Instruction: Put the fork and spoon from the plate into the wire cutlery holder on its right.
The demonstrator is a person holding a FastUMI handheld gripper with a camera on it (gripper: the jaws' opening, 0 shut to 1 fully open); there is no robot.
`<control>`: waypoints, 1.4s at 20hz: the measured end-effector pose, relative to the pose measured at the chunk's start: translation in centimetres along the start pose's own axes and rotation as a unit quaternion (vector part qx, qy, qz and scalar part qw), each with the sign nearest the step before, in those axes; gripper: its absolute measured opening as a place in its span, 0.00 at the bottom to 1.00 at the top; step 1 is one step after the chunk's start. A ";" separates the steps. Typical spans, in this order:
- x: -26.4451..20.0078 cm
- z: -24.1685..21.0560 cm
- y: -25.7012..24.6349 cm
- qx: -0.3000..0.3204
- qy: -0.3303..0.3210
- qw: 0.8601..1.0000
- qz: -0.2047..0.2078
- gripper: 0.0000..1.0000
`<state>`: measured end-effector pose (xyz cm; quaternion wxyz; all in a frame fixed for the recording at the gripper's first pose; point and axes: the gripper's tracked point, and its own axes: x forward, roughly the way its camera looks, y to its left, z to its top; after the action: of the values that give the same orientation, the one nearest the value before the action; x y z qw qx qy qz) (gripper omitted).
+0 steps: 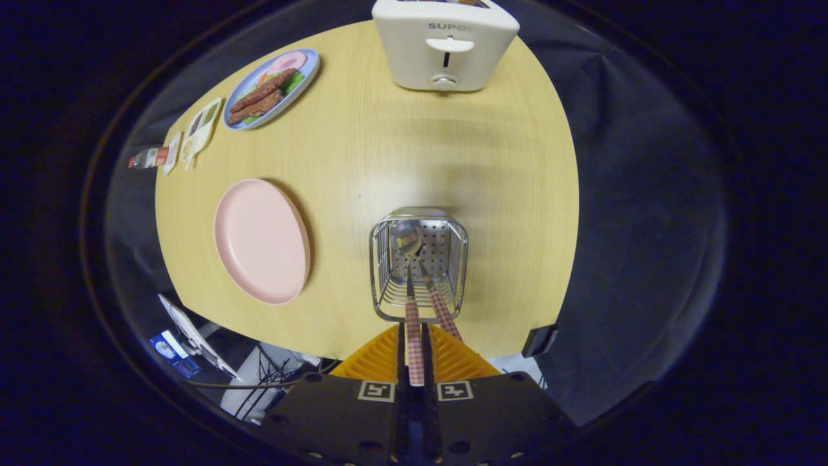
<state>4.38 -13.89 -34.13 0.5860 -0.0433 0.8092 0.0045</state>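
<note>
Gripper view: we look down on a light wood table (388, 162), dark cloth around it.
Writing: we read "SUP" on the white toaster (445, 45), top centre.
Claw: our gripper (414, 353) is clamped on the spoon (411, 304) handle.
Holder: wire cutlery holder (418, 262), centre; spoon bowl and fork (440, 304) inside.
Plate: pink plate (262, 241), left of centre.

My claw (414, 346) hides the end of the spoon (409, 272) handle. The second checked handle (444, 312) goes into the wire holder (418, 264); its head I cannot tell. At twelve o'clock the toaster (445, 44) top is cut off.
</note>
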 end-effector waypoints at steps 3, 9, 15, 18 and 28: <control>-0.6 0.2 0.7 -0.006 -0.025 1.000 0.001 0.10; -1.2 -0.2 2.0 -0.013 -0.070 0.997 -0.004 0.38; -2.7 0.2 5.9 -0.018 -0.185 0.982 0.009 0.56; -3.6 -0.2 8.2 -0.032 -0.234 0.972 0.008 0.80; -8.2 -1.5 16.9 -0.067 -0.429 0.901 -0.001 0.96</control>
<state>4.22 3.41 -26.63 0.8720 -0.0773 0.4773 0.0763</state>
